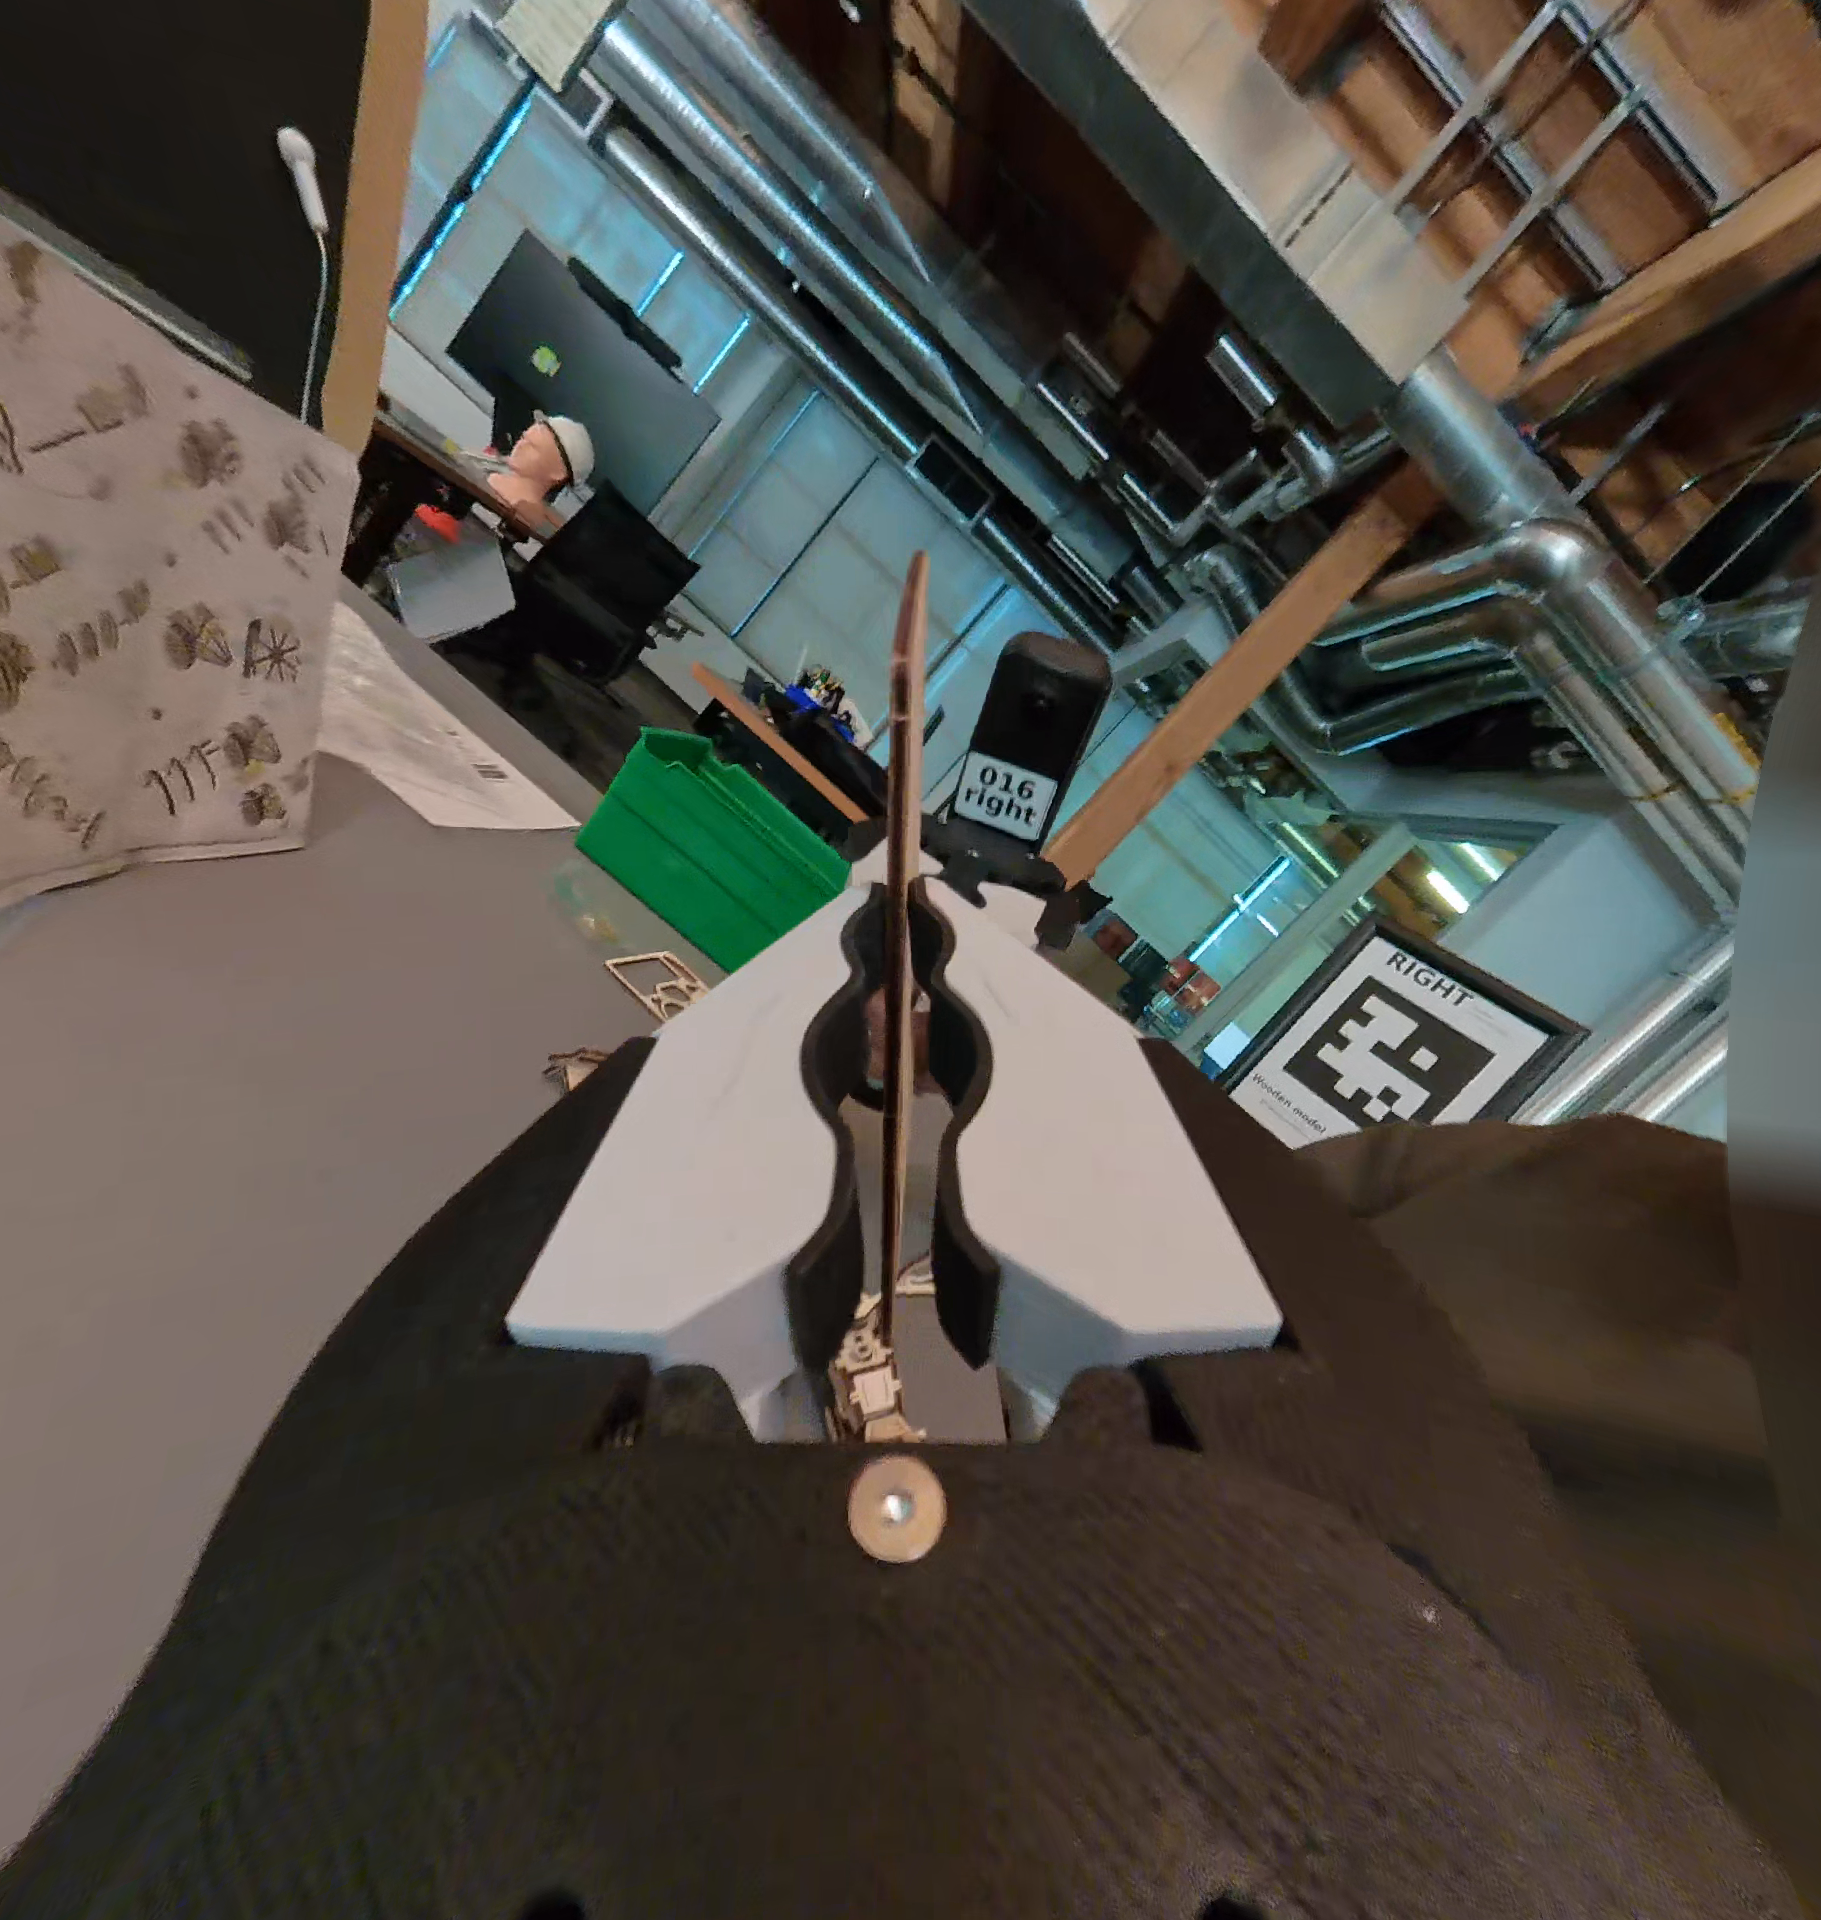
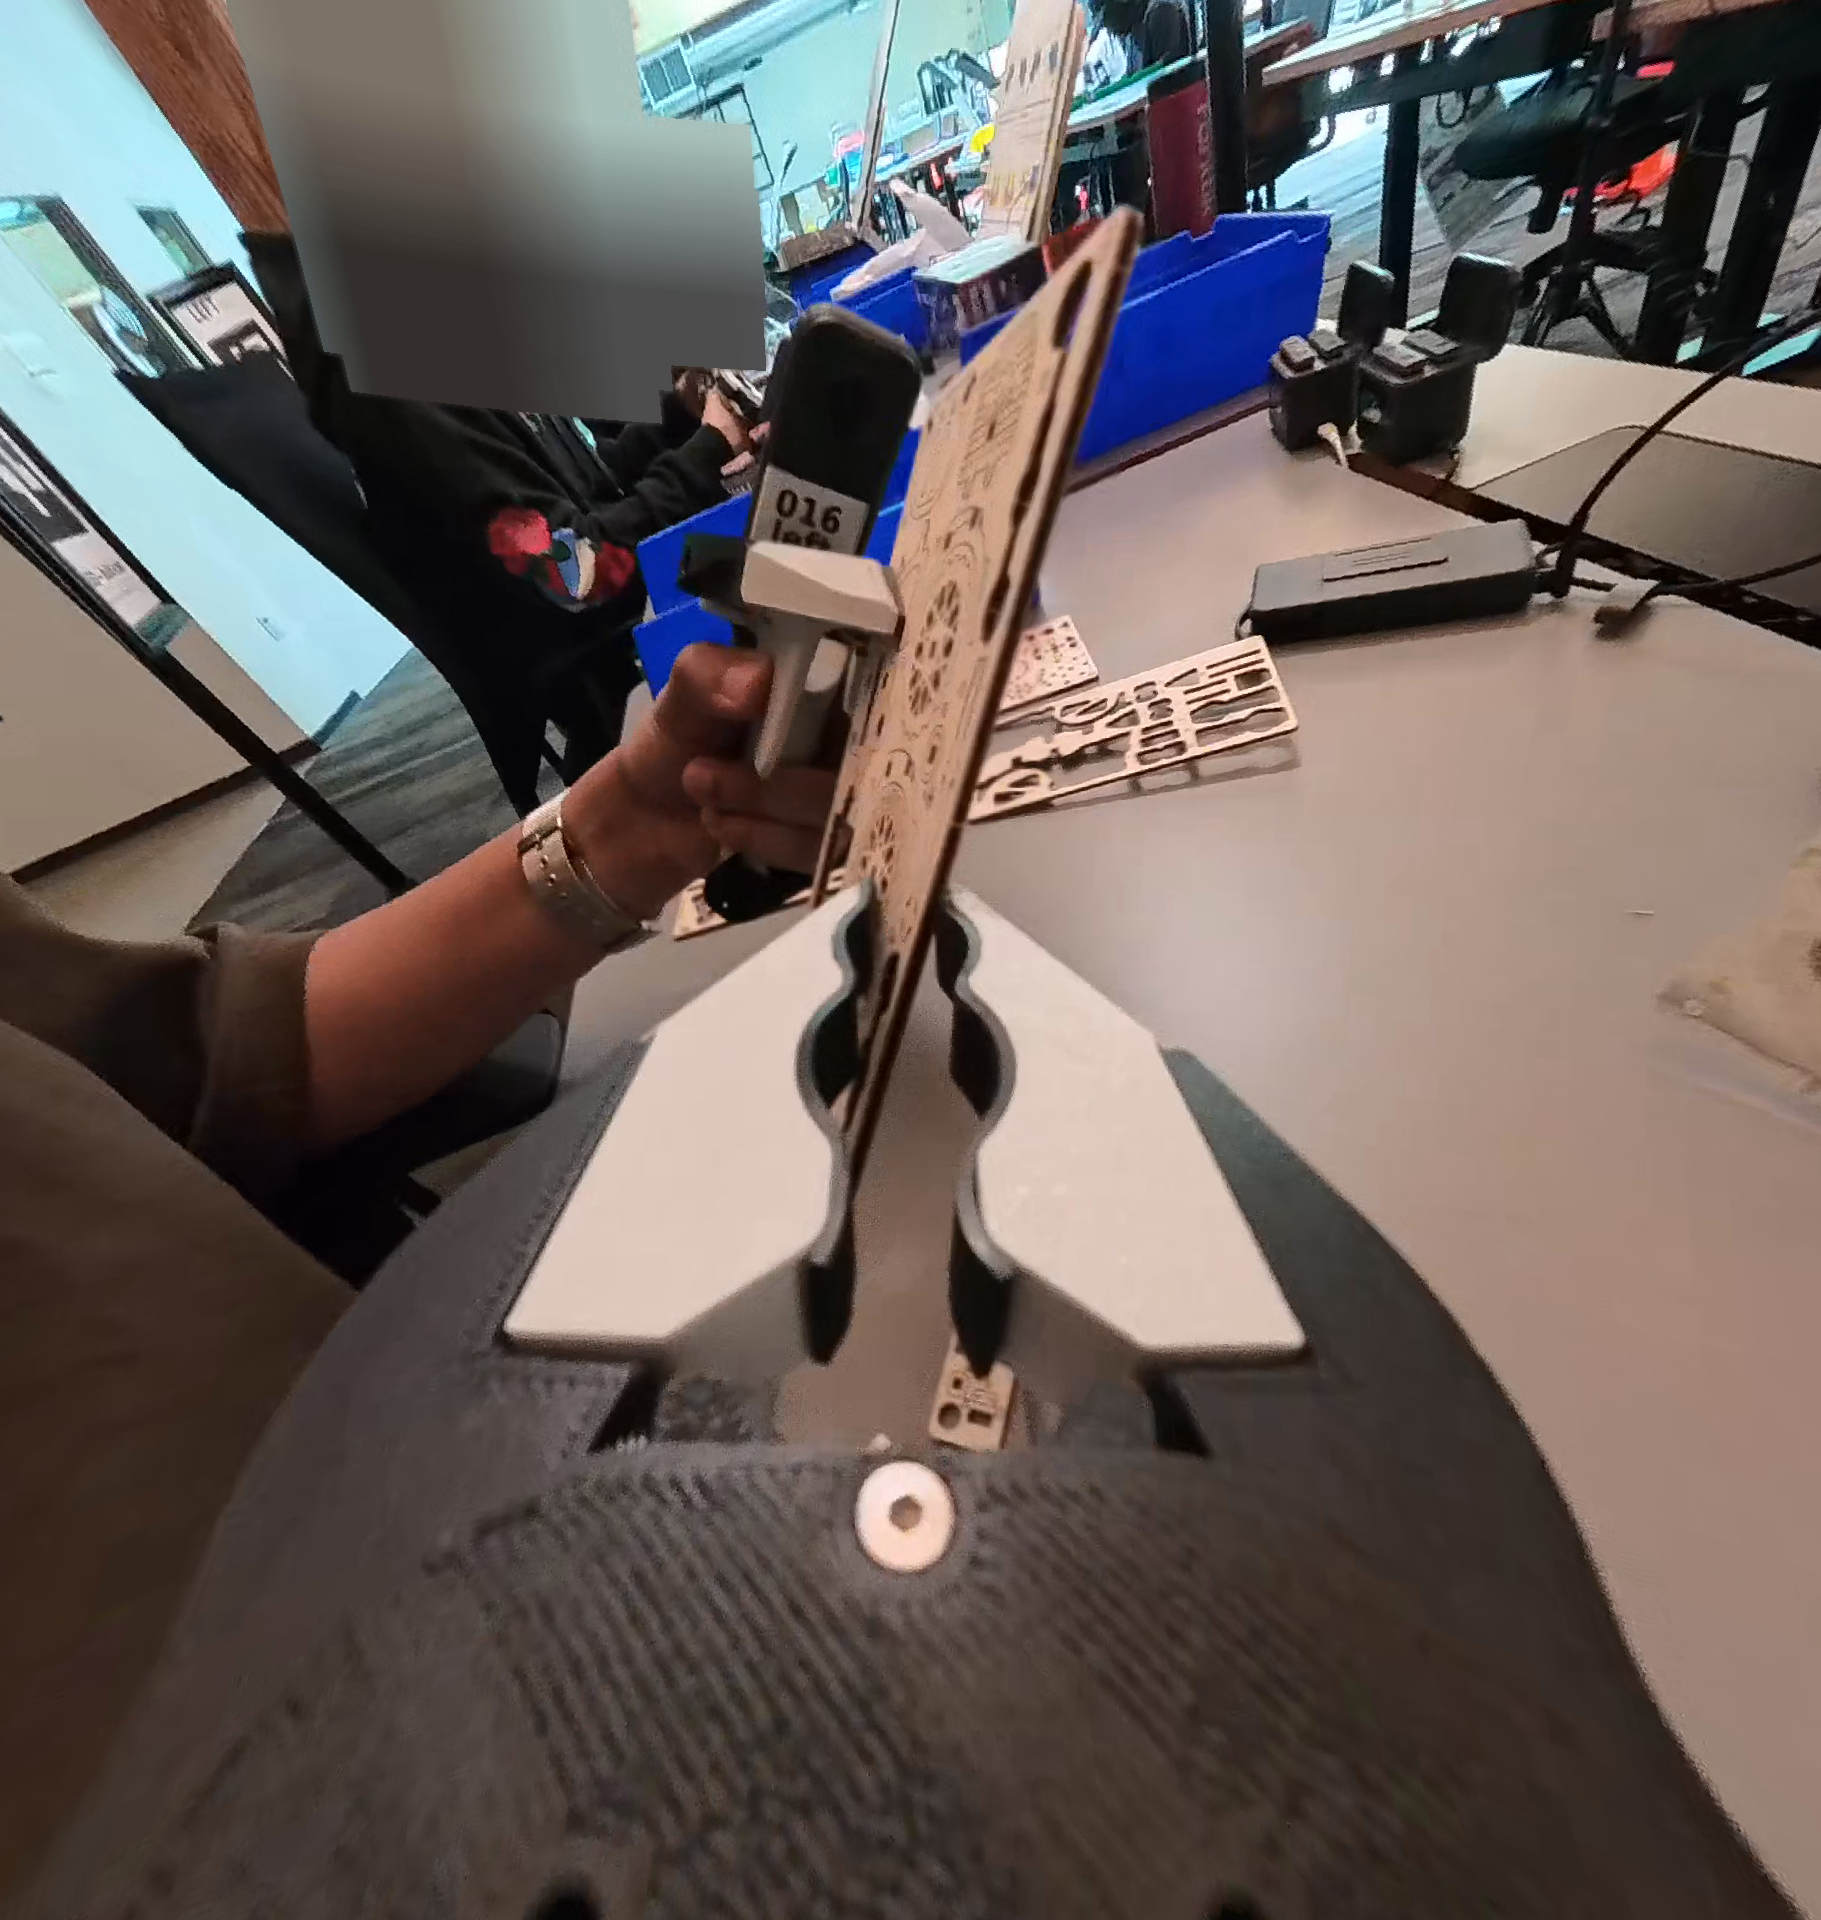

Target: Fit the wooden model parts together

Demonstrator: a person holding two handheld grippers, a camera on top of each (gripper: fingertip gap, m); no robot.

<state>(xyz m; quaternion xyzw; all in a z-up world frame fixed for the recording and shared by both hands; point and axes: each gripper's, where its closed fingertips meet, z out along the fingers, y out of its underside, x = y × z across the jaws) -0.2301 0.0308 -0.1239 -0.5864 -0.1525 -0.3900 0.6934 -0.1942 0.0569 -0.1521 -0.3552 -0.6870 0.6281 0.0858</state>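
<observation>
Two grippers share one wooden sheet (image 2: 973,582), and it is held up off the table (image 2: 1405,935), standing on edge! From the right wrist view the sheet leans toward one o'clock, its laser-cut face full of gear and wheel outlines, the bottom corner sitting between the right gripper (image 2: 901,935); the left pad touches the wood, the right pad stands a little apart, so I cannot tell whether it is truly clamped. At ten o'clock the left gripper (image 2: 864,634) bites the sheet's near edge, a hand (image 2: 677,769) wrapped round its handle with a pale wristband (image 2: 563,862) just behind. From the left wrist view the sheet (image 1: 904,831) shows edge-on, a thin dark line running straight up at twelve o'clock, with the left gripper (image 1: 901,914) closed tight on it at the tips. Beyond it at one o'clock sits the right gripper's camera (image 1: 1036,717). More cut sheets (image 2: 1134,717) lie flat on the table at two o'clock, a black power brick (image 2: 1394,582) farther out, blue bins (image 2: 1197,322) along the back. A green bin (image 1: 708,831) shows at eleven o'clock in the left view, near a printed instruction sheet (image 1: 127,582).
</observation>
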